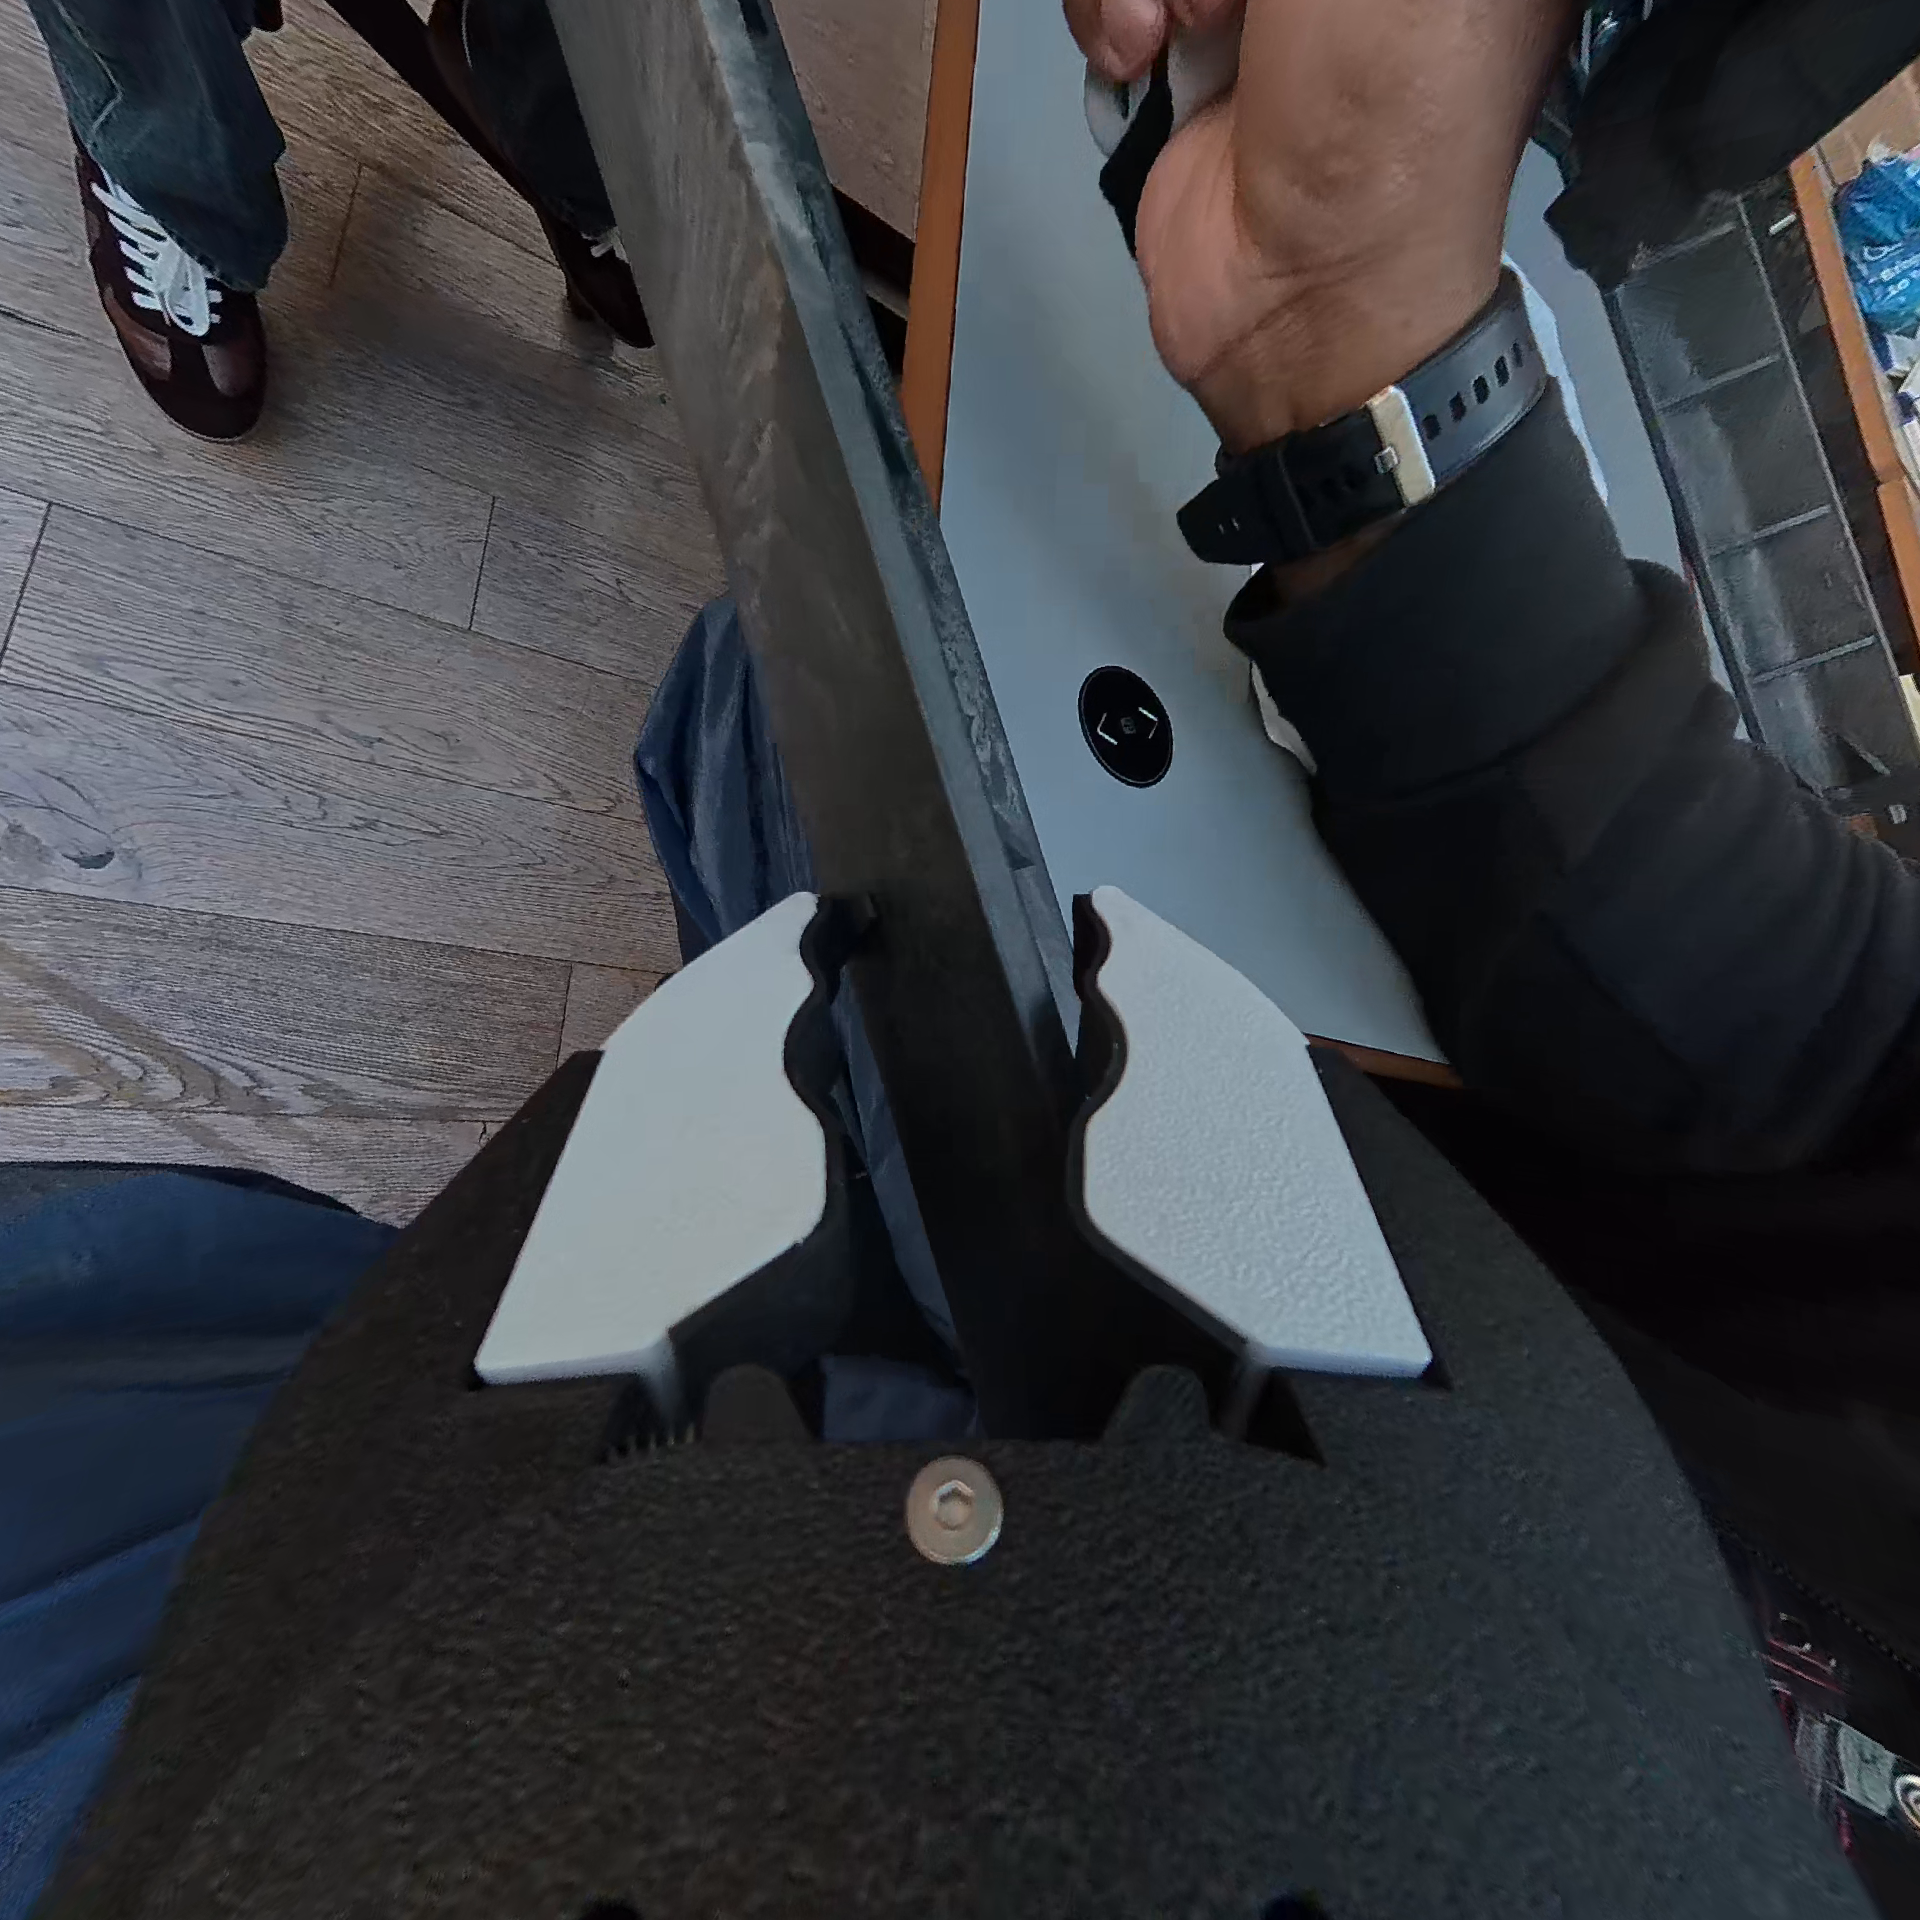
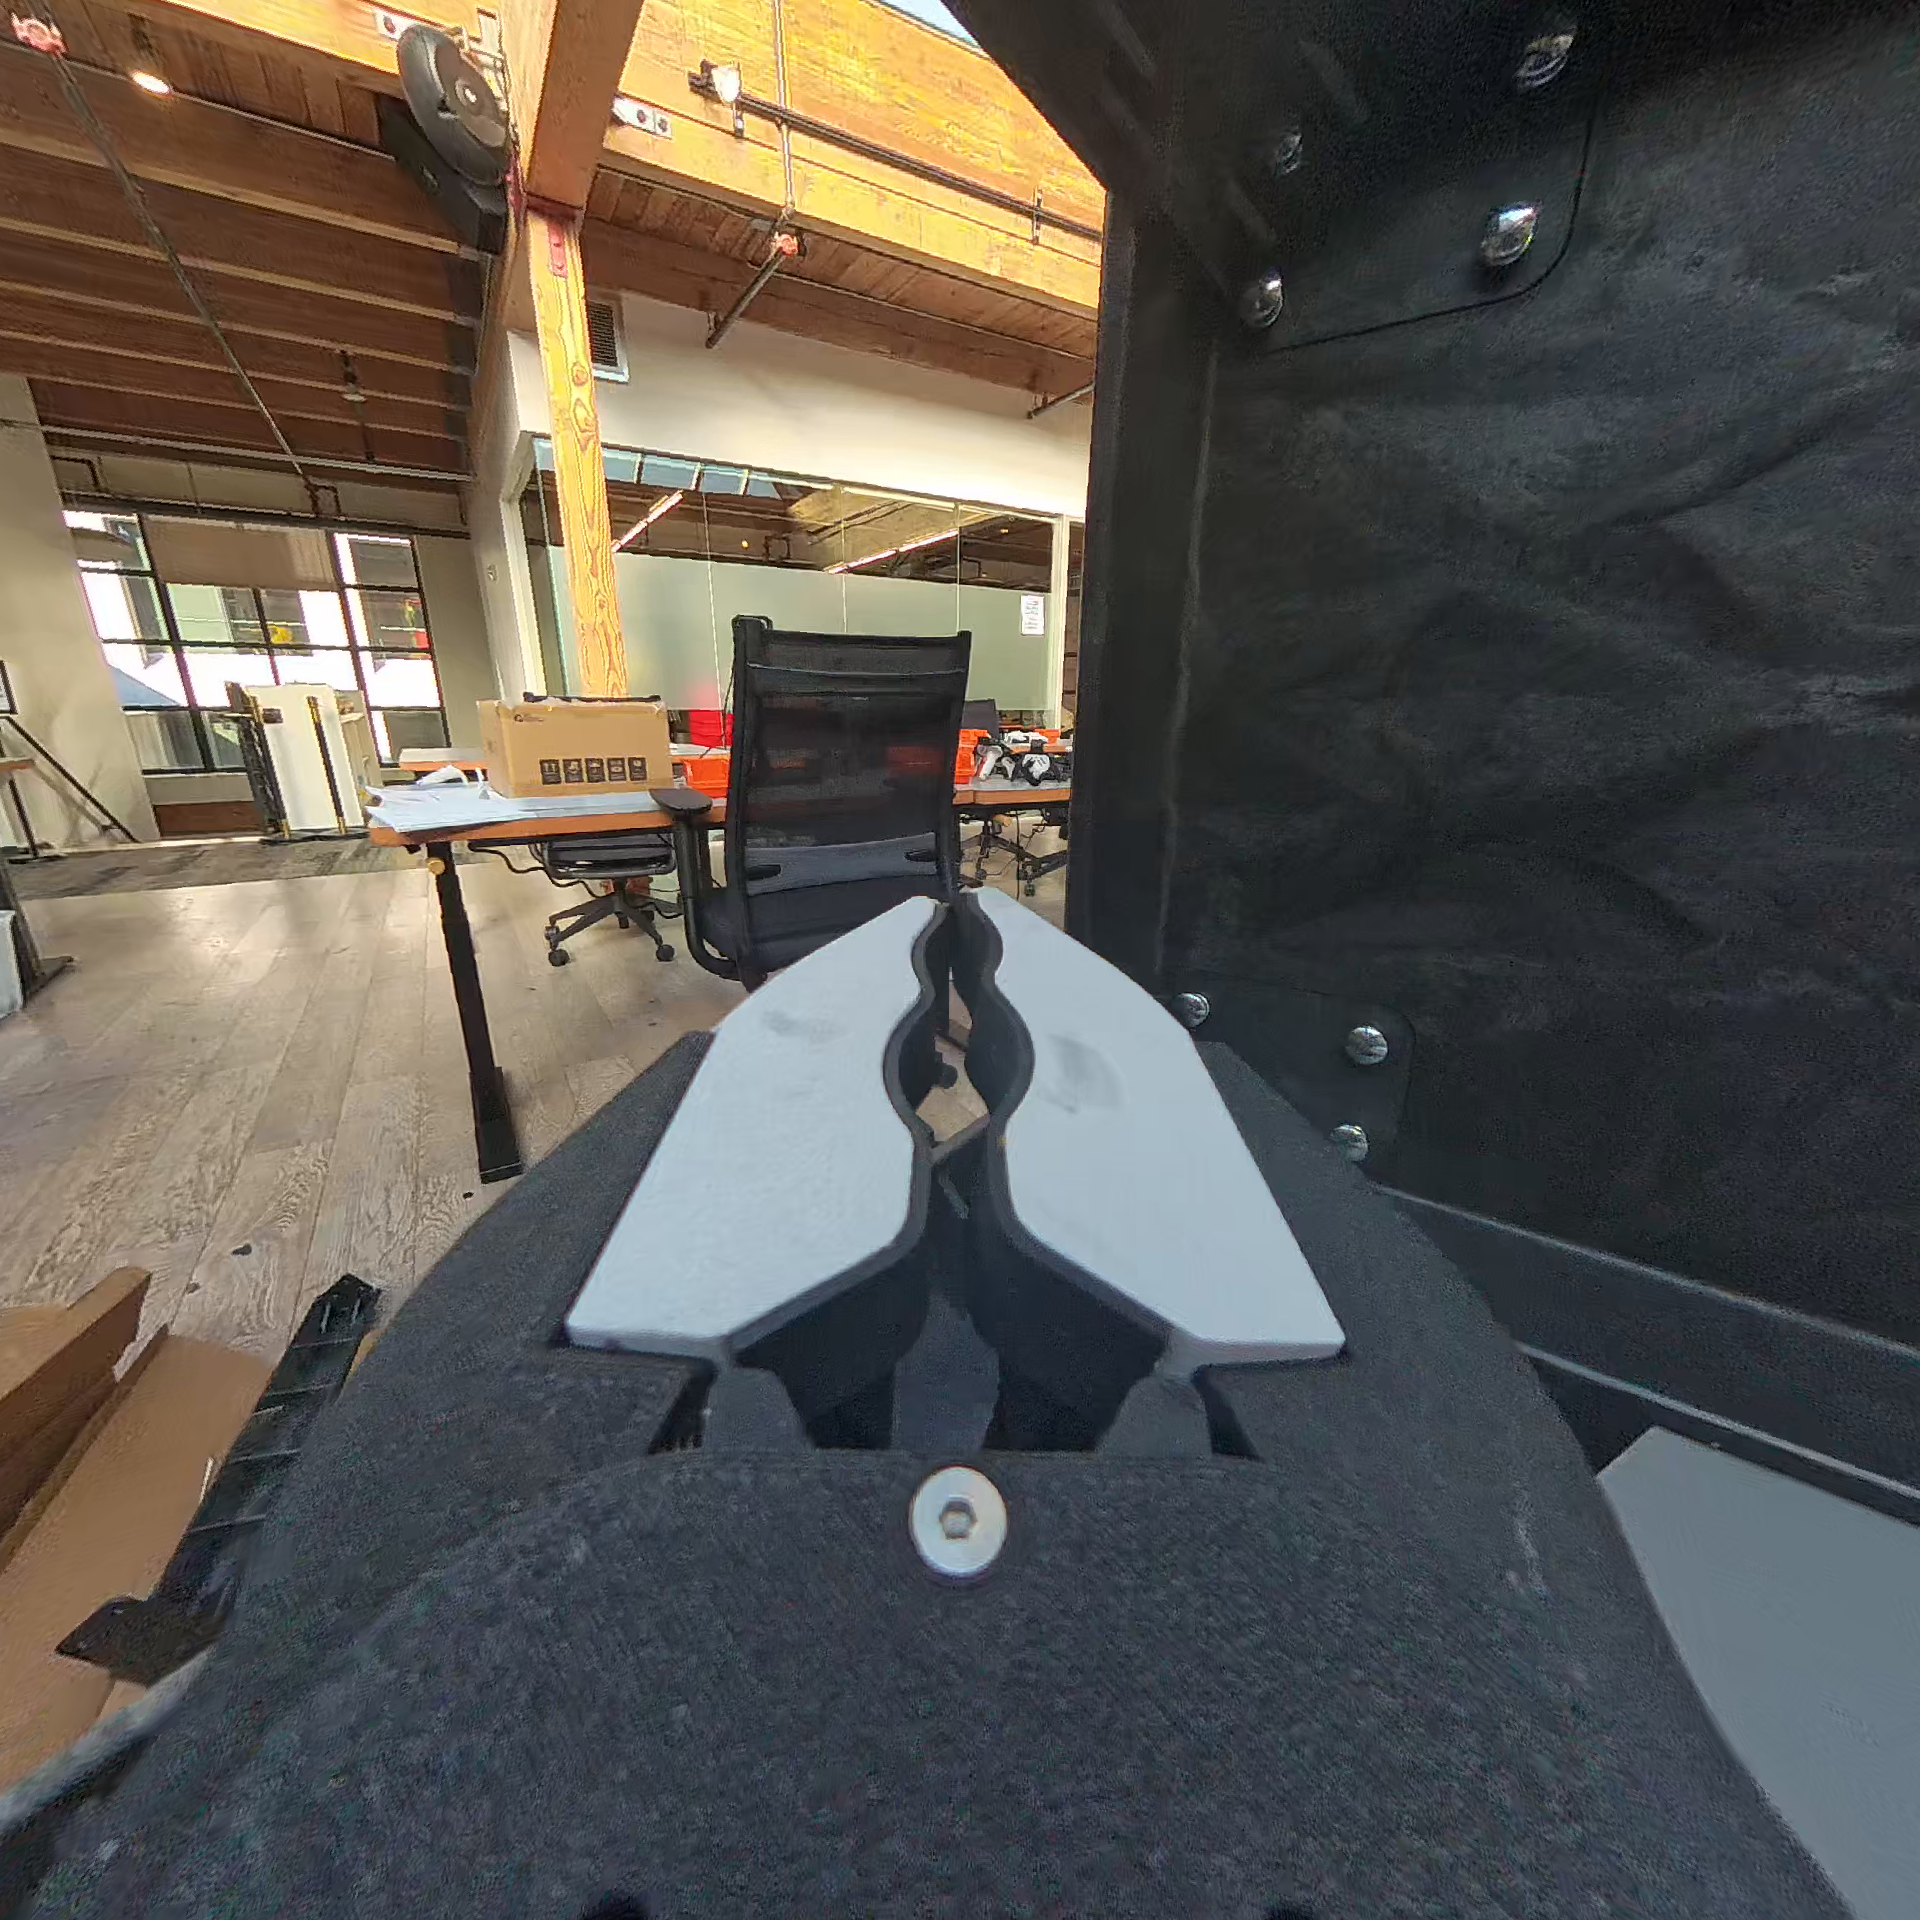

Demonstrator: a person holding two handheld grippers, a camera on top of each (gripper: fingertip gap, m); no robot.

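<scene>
A black mesh office chair stands in the middle of an open office. Left of it, a wood-edged desk carries a cardboard box and papers. Behind the chair runs a frosted glass partition; far to its left, tall black-framed windows let in daylight. Above it, a timber post rises to a wooden beam ceiling. Grey wood-plank flooring spreads beneath and around the chair.
</scene>
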